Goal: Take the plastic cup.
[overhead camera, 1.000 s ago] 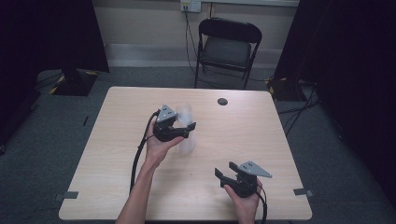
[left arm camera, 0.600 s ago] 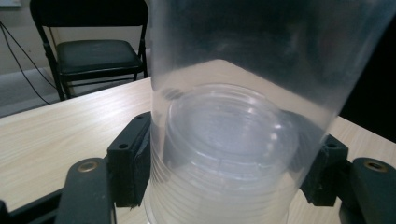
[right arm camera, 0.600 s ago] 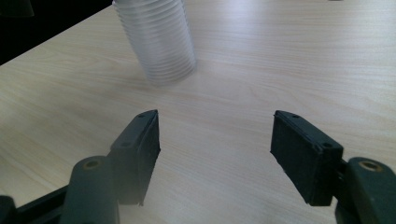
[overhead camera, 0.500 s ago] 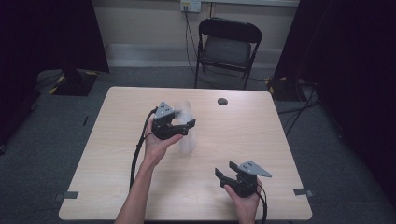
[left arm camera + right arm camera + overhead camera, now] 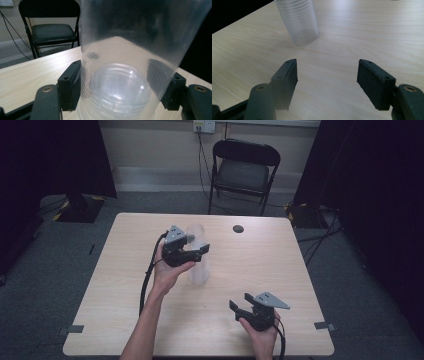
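the thing in hand was a stack of clear plastic cups (image 5: 198, 254), tall and see-through, standing upright on the pale wood table (image 5: 115, 285) a little left of its middle. low down, its wall showed a run of fine rims, one nested cup after another, plain in my right gripper view (image 5: 298, 21), where the stack stood up the table from my jaws. looking into the stack through the left gripper view (image 5: 130, 62), i saw ringed cup bottoms and a faint haze on the plastic. i could read no brand, label or writing on the cups or on anything else.

my left gripper (image 5: 192, 251) had its jaws pressed against both sides of the stack, clamped on it; they had just been closing, with the cups between them. my right gripper (image 5: 241, 307) sat near the table's front right, well apart from the stack, with its jaws wide apart and only bare wood between them.

a small dark round object (image 5: 238, 228) lay farther back on the table, and a black folding chair (image 5: 242, 170) stood behind it.
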{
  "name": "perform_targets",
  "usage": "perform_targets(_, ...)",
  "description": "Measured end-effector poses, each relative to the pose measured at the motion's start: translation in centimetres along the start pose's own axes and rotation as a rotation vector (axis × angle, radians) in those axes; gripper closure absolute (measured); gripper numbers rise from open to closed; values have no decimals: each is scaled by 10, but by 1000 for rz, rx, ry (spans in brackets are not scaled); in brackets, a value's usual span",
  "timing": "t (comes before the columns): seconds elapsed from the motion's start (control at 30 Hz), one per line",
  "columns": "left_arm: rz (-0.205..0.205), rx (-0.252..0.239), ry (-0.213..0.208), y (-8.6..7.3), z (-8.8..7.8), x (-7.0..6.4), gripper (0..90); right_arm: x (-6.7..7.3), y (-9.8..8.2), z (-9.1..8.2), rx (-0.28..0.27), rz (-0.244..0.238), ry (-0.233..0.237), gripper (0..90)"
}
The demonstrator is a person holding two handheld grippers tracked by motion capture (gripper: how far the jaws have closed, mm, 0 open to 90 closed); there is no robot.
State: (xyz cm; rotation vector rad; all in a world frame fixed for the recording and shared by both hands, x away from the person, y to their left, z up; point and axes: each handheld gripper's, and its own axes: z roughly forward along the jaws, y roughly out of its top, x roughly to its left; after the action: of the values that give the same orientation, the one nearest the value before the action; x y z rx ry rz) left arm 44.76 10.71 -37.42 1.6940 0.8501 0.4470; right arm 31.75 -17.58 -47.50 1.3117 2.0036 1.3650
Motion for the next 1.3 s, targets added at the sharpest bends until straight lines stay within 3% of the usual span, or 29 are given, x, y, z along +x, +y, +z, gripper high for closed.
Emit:
perform_targets(0.1, -20, -14, -12, 2, -3, 1, 318, 1, 0, 1, 1, -3, 2, 326)
perform_targets(0.23, -8, -12, -44, 4, -3, 0, 319, 0, 0, 1, 2, -1, 4, 325)
perform_targets(0.3, 9, -17, -18, 6, -4, -2, 320, 0, 0, 1, 1, -4, 5, 325)
perform_targets(0.6, -6, -48, -14, 12, -13, -3, 321, 0, 0, 1, 2, -3, 5, 314)
perform_targets(0.73, -19, -69, -44, 14, -21, -2, 324, 1, 0, 2, 7, -15, 8, 307)
perform_targets(0.83, 23, -58, 1, 15, -26, -4, 324, 3, 0, 3, 10, -20, 8, 305)
perform_targets(1.07, 13, -70, -30, 12, -41, 2, 326, 3, 0, 3, 10, -25, 11, 305)
perform_targets(1.3, 3, -70, -31, 1, -56, 8, 327, 5, 0, 4, 9, -33, 16, 305)
